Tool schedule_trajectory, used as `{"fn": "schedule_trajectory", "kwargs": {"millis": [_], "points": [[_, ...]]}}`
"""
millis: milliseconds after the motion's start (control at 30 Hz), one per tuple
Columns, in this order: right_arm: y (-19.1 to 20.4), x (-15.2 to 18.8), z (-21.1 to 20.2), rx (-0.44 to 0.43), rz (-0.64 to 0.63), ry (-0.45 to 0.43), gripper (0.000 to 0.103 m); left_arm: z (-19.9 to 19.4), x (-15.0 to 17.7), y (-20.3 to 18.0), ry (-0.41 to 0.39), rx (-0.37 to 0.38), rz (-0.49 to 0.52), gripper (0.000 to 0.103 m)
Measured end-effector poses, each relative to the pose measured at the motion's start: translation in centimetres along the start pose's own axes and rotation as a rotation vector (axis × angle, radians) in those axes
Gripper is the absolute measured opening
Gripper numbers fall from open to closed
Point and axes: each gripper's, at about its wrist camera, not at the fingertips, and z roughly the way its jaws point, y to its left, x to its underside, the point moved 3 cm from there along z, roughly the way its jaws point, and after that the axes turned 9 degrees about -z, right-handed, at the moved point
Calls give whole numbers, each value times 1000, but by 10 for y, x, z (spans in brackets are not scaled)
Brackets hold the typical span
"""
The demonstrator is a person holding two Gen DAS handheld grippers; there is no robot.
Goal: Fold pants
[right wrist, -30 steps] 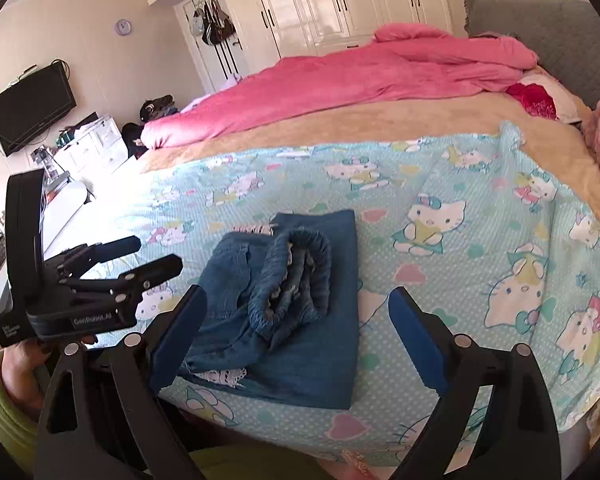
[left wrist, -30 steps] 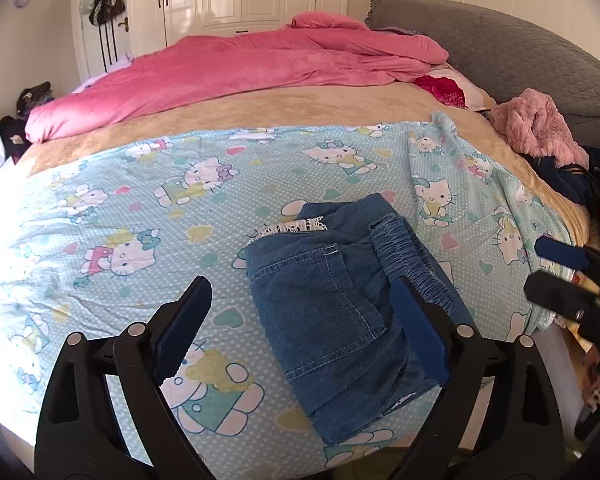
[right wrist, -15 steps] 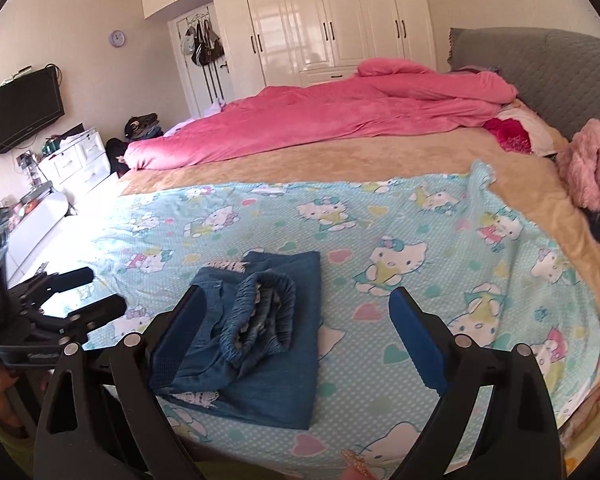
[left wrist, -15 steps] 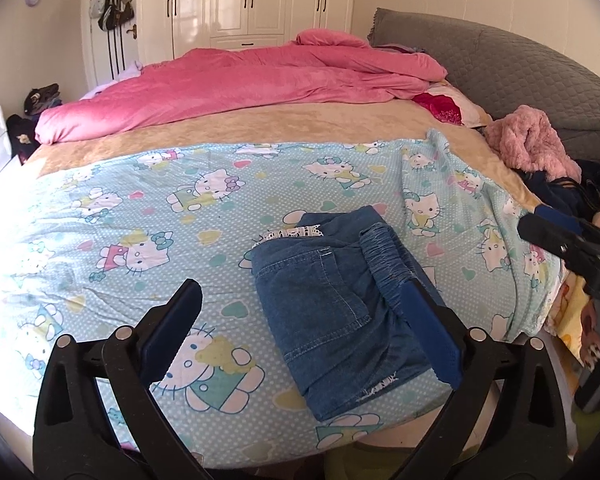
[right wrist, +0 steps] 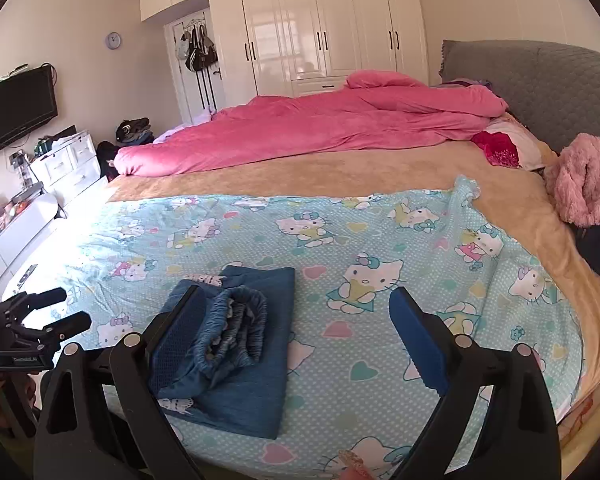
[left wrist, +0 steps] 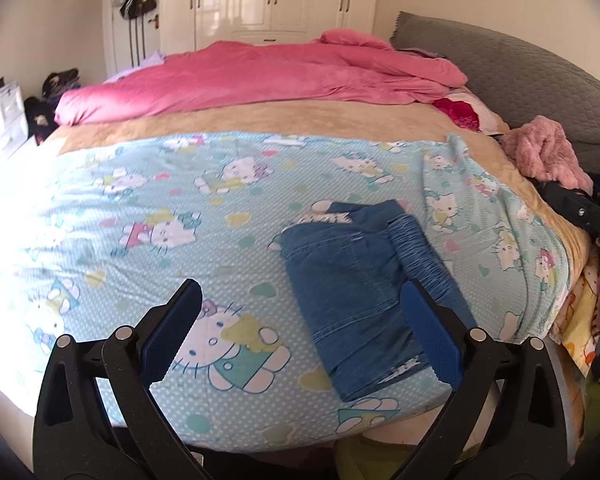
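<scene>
We see the folded denim pants point(left wrist: 356, 300) lying on the Hello Kitty sheet point(left wrist: 204, 216) near the bed's front edge, elastic waistband on top. Our left tool point(left wrist: 300, 328) and right tool point(right wrist: 296, 340) both stand wide apart above the bed, gripping nothing.

A blue pad hides part of the folded pants point(right wrist: 236, 344).
</scene>
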Motion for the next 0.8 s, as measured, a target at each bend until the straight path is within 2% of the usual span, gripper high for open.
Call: {"fn": "schedule_trajectory", "kwargs": {"millis": [200,367,633,700,800], "points": [[-13,8,13,-2,32,38,92,16,12,16,45,-17,-49,93],[-13,22,37,-43,36,117,92,31,20,16,86,-10,-62,93],[-15,42,79,-57,62,217,92,79,23,-11,181,-17,2,93],[-15,44,84,-67,63,229,92,98,28,-15,214,-49,27,93],[-14,45,90,-67,49,239,92,117,43,-14,267,-49,43,93]]}}
